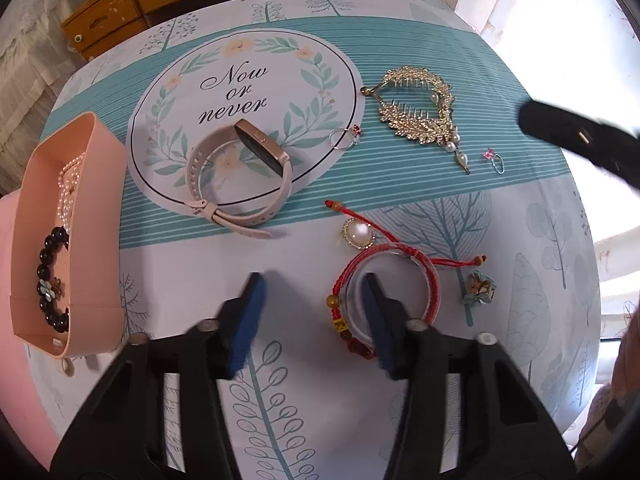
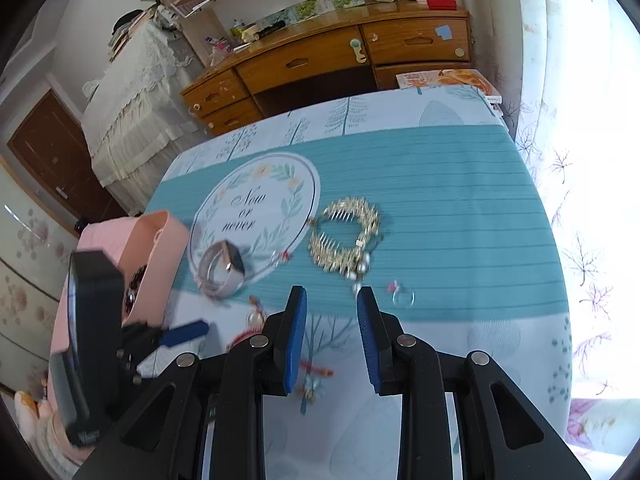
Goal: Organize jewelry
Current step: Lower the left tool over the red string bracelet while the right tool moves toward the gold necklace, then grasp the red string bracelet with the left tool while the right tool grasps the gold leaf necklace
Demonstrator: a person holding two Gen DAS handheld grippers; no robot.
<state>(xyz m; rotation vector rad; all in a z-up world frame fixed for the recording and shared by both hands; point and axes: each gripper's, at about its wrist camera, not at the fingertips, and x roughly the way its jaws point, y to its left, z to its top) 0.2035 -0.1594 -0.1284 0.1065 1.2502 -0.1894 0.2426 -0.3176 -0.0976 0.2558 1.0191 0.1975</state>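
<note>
Over the table [image 1: 304, 400], my left hand-held gripper [image 1: 312, 300] gapes; one finger overlaps the red bracelet [image 1: 384, 276] (cords could snag).

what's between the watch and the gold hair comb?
A small silver ring with a red stone lies on the cloth between the watch and the gold hair comb. Clearest in the left wrist view; blurred in the right.

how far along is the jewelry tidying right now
Done: the dark bead bracelet and pearl strand lie in the pink box. In hand: nothing; the left gripper and right gripper are open. Left: watch, gold comb, red cord bracelet, rings and brooches.
</note>
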